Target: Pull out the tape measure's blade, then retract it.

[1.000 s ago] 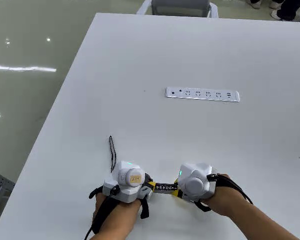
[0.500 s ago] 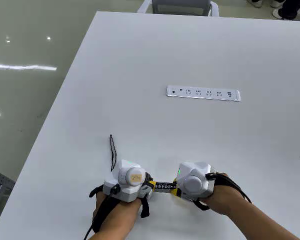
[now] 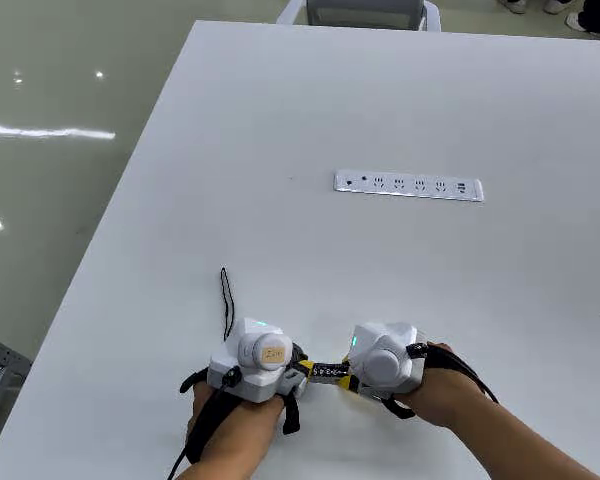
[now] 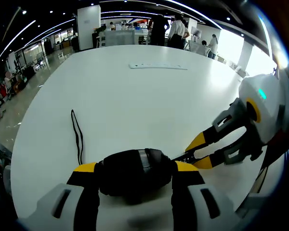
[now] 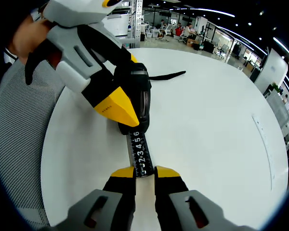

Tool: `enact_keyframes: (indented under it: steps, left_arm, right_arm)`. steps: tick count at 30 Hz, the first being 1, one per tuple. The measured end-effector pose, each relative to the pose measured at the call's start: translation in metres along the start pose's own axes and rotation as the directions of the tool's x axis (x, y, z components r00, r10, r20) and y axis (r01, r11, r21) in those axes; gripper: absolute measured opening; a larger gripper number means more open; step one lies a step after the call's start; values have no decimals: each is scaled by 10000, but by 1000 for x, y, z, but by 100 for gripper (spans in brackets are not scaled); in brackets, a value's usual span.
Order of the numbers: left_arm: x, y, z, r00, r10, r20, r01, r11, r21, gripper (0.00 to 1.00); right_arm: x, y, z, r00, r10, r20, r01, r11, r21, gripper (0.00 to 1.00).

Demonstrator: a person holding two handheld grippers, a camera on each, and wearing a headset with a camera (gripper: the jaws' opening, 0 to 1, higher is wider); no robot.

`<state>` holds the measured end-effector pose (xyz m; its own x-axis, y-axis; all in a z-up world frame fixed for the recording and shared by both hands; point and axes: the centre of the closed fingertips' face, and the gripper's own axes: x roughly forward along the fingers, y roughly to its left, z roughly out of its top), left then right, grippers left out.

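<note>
Clamped side to side between the yellow-tipped fingers point(image 4: 85, 168) of the left gripper point(image 3: 295, 372): the black rounded tape measure case point(image 4: 135, 171), low at the near edge of the white tabletop point(image 3: 380, 100). Resting on it or just above, not clear. Pinched narrow in the right gripper point(image 5: 144, 172), fingers point(image 5: 123, 173) closed on the tip of the narrow numbered metal blade point(image 5: 138, 151). Only a short run of blade out between the two, a few numerals on show, straight from the case mouth to the pinch. Grippers near each other, tip facing tip.

Judged to be at the short end of the stroke: either the very start of the pull or the last of the return. Not decidable from this moment alone.

If pulling: hold the case steady with the left and draw the right straight away along the blade's own line. Keep the blade flat against any twist or buckle, with a firm pinch on the tip. If retracting: ease the right toward the case against the spring's likely tug rather than letting go, so no snap-back.

Lying beside the case and trailing away across the tabletop: a thin black wrist cord point(image 3: 225, 305). Well apart, further up the tabletop: a long white power strip point(image 3: 408, 187), likely clear of the stroke.
</note>
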<state>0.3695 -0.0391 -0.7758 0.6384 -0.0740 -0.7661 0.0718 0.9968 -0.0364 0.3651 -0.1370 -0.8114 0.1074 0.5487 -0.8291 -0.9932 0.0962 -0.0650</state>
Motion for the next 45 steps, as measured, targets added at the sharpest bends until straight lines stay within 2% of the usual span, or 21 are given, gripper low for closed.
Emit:
enact_keyframes:
  steps: [45]
  left_arm:
    - [0,0,-1,10000,10,-5,-10,10000,-31,57]
  right_arm:
    - [9,2,14,9999,129,113,-129,9999,-65,13]
